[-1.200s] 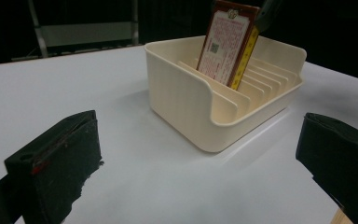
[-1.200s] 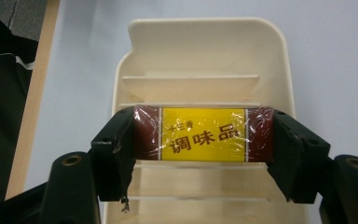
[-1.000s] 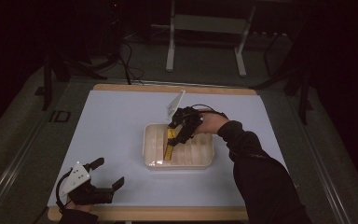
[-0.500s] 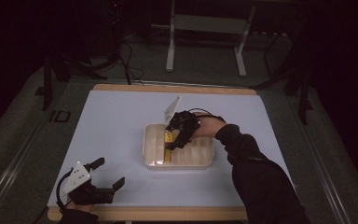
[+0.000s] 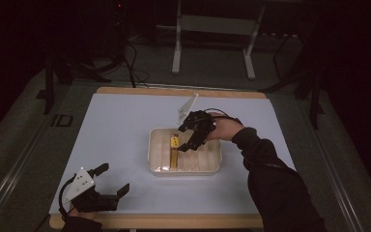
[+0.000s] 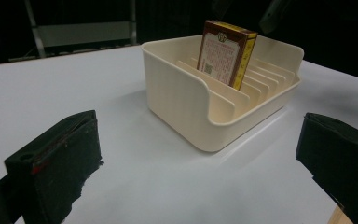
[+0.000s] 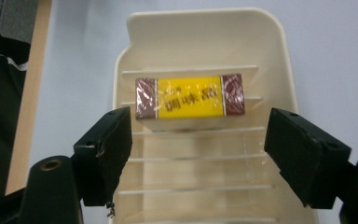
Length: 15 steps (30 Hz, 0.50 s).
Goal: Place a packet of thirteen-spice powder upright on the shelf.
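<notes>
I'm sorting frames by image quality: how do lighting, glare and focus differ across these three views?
High view: dark room, only the white table is lit, so the box in the slotted tray reads small and soft. Left gripper view: tray and box sharp, near jaws blurred. Right gripper view: glare on the box's wrap smears its print; jaws soft.

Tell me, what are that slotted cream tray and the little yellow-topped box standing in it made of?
The tray looks like matte moulded plastic: one even cream colour, rounded corners, thin ribs. The box seems printed cardboard in clear film, since its yellow top shows crinkly glare; this is judged by look alone.
</notes>
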### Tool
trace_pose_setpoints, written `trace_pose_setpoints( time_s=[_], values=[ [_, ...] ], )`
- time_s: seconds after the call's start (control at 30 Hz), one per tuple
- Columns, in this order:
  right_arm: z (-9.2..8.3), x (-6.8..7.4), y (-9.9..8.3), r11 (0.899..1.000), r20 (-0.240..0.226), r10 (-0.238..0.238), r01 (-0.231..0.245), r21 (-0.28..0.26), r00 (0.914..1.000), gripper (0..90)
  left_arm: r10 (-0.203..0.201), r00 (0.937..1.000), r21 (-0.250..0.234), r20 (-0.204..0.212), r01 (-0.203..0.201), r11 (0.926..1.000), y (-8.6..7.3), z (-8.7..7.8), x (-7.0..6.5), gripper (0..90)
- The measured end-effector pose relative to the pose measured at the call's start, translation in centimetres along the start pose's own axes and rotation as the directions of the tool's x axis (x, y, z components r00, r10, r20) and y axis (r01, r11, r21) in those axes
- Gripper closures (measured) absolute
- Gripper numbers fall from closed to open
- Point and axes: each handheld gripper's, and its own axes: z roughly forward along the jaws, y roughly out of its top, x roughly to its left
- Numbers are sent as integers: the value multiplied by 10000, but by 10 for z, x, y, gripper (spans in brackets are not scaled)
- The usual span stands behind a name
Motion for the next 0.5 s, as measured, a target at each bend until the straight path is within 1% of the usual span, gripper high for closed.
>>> trace_pose_setpoints(
  time_s=[0.1, 0.13, 0.2, 0.23, 0.27, 0.3, 0.33, 0.37, 0.4, 0.43, 0.5],
  values=[
    [-10, 1, -6, 9998, 440, 199, -198, -7, 9988, 207, 17, 10000, 12, -10, -17, 10000, 0, 0, 0, 1],
    [-13, 1, -8, 9994, 506, 353, -353, -10, 9981, 200, 12, 10000, 12, -9, -12, 10000, 0, 1, 0, 1],
    [-18, 2, -11, 9989, 720, 470, -470, -22, 9963, 170, 18, 10000, 27, -6, -18, 10000, 0, 1, 0, 1],
    [-18, 2, -11, 9989, 720, 470, -470, -22, 9963, 170, 18, 10000, 27, -6, -18, 10000, 0, 1, 0, 1],
    [-23, 1, -15, 9970, 830, 773, -764, -142, 9935, 137, 11, 10000, 37, -5, -11, 10000, 0, 1, 0, 1],
    [-25, 0, -17, 9957, 973, 918, -901, -212, 9910, 134, 16, 10000, 31, -3, -16, 10000, 0, 1, 0, 1],
    [-28, 0, -19, 9939, 973, 1074, -1043, -365, 9894, 119, 16, 10000, 33, -4, -16, 10000, 0, 1, 0, 1],
    [-31, -1, -22, 9915, 852, 1224, -1181, -546, 9888, 117, 13, 10000, 39, -4, -13, 10000, 0, 1, 0, 1],
    [-33, -1, -24, 9897, 833, 1340, -1289, -629, 9875, 117, 21, 10000, 36, -10, -21, 10000, 0, 1, 0, 1],
    [-34, 0, -27, 9888, 1047, 1409, -1347, -646, 9845, 117, 25, 10000, 42, -12, -25, 10000, 0, 0, 0, 1],
    [-37, 1, -33, 9870, 1197, 1518, -1440, -714, 9811, 116, -1, 10000, 22, -35, 1, 10000, 0, 0, 0, 1]
  ],
)
